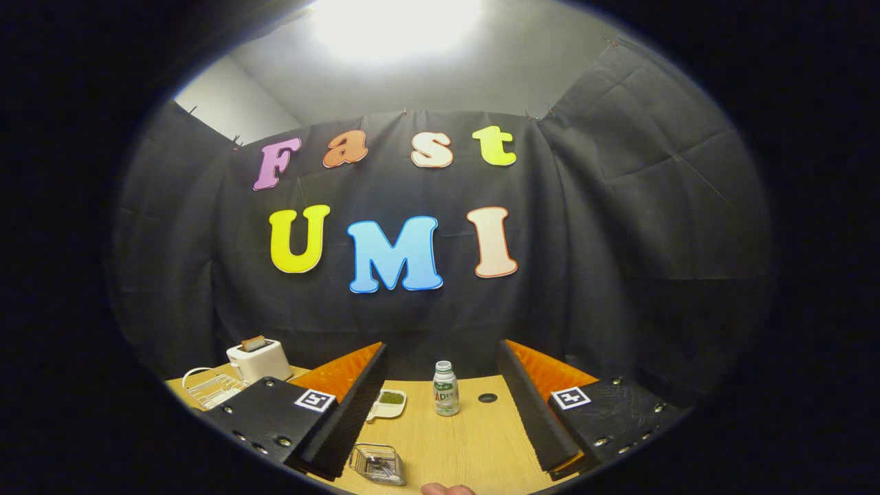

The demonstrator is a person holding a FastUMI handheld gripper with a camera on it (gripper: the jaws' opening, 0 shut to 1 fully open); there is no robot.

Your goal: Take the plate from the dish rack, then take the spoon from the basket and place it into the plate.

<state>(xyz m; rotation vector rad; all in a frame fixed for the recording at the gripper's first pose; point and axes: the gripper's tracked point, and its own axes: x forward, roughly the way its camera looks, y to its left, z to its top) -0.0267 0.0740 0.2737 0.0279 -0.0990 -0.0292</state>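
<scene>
hovering tool (440,405) open, bottle (446,389) ahead between fingers.

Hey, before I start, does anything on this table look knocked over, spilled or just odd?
Nothing stands out. The bottle stands upright beyond the open gripper, the small dish sits flat beside it, the wire basket rests between the fingers, and the toaster and rack sit level. No spill on the table.

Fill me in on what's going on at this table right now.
A person's handheld gripper hangs open above the wooden table, holding nothing. Between its fingers sit a small wire basket, a little dish with something green and a bottle. A toaster and dish rack stand off to the left.
</scene>
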